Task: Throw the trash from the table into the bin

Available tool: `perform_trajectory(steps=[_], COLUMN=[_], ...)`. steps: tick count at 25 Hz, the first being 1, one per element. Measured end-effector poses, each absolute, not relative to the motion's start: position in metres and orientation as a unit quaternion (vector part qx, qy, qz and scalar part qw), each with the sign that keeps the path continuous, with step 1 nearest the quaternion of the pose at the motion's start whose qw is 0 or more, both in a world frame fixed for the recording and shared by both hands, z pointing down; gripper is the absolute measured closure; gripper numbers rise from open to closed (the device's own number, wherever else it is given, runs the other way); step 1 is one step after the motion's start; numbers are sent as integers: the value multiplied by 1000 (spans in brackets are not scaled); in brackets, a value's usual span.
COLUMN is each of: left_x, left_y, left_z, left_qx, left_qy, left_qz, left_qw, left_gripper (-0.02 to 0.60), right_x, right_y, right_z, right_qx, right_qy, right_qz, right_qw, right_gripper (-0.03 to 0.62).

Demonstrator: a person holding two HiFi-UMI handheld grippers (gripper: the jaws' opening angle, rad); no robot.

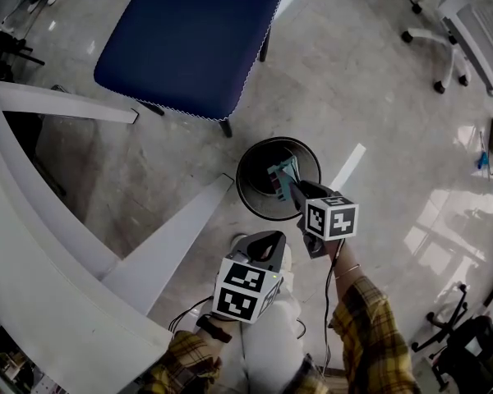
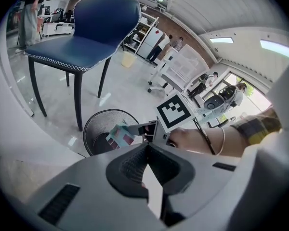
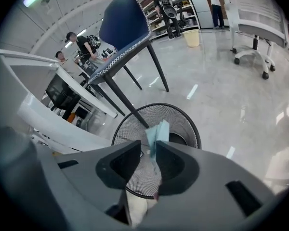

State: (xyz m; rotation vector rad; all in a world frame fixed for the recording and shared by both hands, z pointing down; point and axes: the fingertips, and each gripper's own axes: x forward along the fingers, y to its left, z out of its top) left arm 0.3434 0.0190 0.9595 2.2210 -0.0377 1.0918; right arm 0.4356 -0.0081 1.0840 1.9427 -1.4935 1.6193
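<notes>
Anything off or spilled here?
Nothing stands out. The bin stands upright on the floor. The teal wrapper sits between the parted jaws of the right gripper, directly over the bin and not yet dropped.

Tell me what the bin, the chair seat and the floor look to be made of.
Round black bin: wire mesh, likely painted metal with a matte finish; light shows through its fine grid.
Dark blue chair seat: probably vinyl or faux leather; it is smooth with a soft sheen and has white stitching along the edge.
Pale floor: polished stone or stone-look tile; bright streaks of light reflect off it.
</notes>
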Motion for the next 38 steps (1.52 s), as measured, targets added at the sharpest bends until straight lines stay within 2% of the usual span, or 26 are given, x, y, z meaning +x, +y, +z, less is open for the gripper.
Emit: perform_trajectory(steps=[1, 4, 17, 29, 38], left_x=[343, 342, 336, 373, 343], left_y=[19, 19, 30, 54, 66], left_z=[959, 955, 909, 793, 671], left_qx=[848, 847, 844, 866, 880], left_qy=[-13, -14, -19, -46, -101], left_qz=[417, 414, 414, 356, 298], left_qw=[328, 332, 340, 348, 355], left_gripper=[575, 575, 575, 574, 575], right_x=[434, 431, 421, 442, 419], right_y=[-8, -5, 17, 40, 43], right_z=[1083, 1080, 1028, 867, 694], right_qx=[658, 658, 657, 659, 655], right_qy=[-506, -506, -499, -551, -620], right_qz=[549, 548, 554, 498, 421], right_qw=[101, 106, 113, 115, 94], right_gripper=[507, 496, 494, 496, 496])
